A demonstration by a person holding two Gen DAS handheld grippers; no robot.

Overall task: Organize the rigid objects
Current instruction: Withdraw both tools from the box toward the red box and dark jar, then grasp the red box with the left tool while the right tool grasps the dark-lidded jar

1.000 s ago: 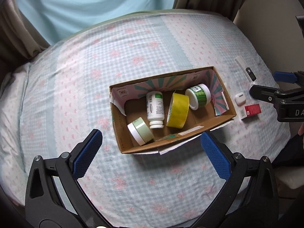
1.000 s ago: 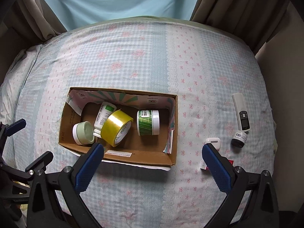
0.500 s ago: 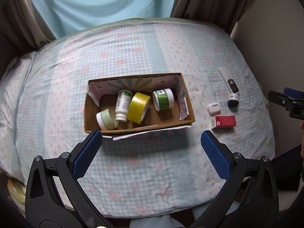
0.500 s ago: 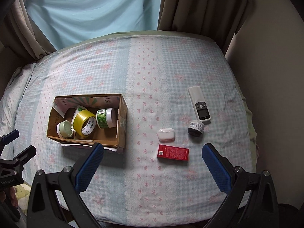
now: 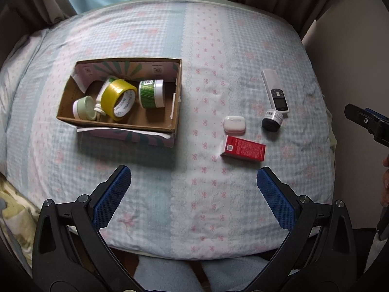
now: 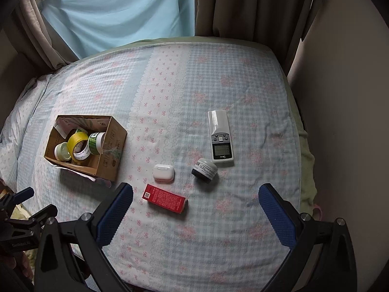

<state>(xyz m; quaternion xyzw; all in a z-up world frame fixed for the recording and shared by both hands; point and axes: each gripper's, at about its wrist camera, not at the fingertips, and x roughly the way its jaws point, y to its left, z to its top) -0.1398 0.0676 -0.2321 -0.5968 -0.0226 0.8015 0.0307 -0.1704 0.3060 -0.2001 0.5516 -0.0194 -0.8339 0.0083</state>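
An open cardboard box (image 5: 176, 112) (image 6: 110, 155) lies on the bed at the left. Inside are a yellow tape roll (image 5: 118, 98) (image 6: 77, 143), a green-labelled jar (image 5: 150, 93) (image 6: 95, 143), a pale green jar (image 5: 83, 108) (image 6: 62, 152) and a white bottle, mostly hidden. To its right lie a red carton (image 5: 243, 149) (image 6: 165, 198), a white earbud case (image 5: 234, 124) (image 6: 163, 172), a small dark jar (image 5: 272, 121) (image 6: 204, 170) and a white remote (image 5: 274, 92) (image 6: 220, 137). My left gripper (image 5: 193, 192) and right gripper (image 6: 195, 209) hover open near the bed's front edge, holding nothing.
The bed (image 5: 206, 48) carries a blue-checked sheet with pink bows. Brown curtains (image 6: 243, 7) and a pale blue curtain (image 6: 116, 12) hang behind it. A wall (image 6: 345, 97) runs along the right side. The right gripper's tip (image 5: 364, 121) shows at the right of the left wrist view.
Both grippers have pulled back and shifted right, away from the box. The loose items to the right of the box now sit in the middle of both views. Nothing was grasped.
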